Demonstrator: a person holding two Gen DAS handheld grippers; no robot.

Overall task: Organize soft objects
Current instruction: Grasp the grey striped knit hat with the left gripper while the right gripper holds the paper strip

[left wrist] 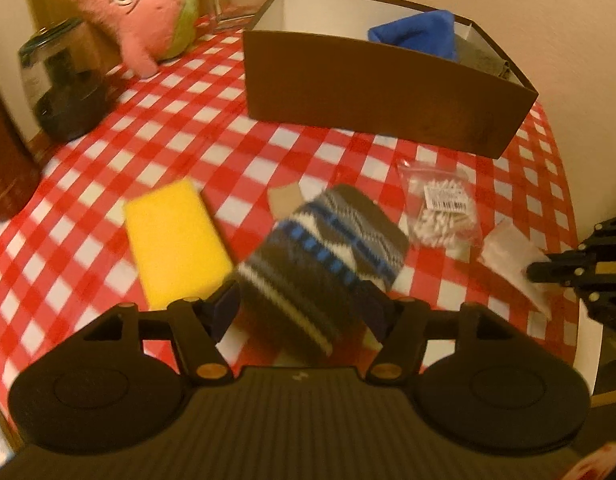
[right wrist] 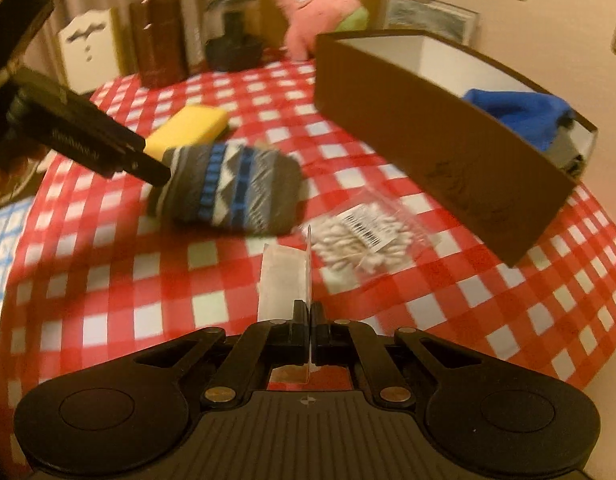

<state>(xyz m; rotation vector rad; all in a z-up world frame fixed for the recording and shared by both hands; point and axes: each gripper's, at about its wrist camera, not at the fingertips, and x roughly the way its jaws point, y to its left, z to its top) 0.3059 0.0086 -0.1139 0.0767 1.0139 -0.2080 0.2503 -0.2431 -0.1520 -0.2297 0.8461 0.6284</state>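
Bench [left wrist: 180, 132]: red-and-white checked cloth.
Brown cardboard box [left wrist: 372, 104], white inside, toward the far edge; blue fabric bundle [left wrist: 420, 36] in it.
Pink plush starfish [left wrist: 136, 20], far left corner.
Knitted brown, blue and white patterned sock roll [left wrist: 320, 260], near the front edge, between the left gripper's [left wrist: 300, 312] jaws, which stand apart.
Yellow rectangular sponge [left wrist: 176, 244], just left of it.
Clear bag of cotton swabs [left wrist: 444, 208], right.
Thin clear plastic packet [right wrist: 286, 280]: the right gripper's [right wrist: 310, 320] jaws are clamped on its edge.

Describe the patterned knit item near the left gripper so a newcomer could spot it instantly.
On the red-checked tablecloth, in front of the brown box, lies a knit sock bundle, between the yellow sponge and a bag of cotton swabs. Only it has blue, white and grey-brown stripes.
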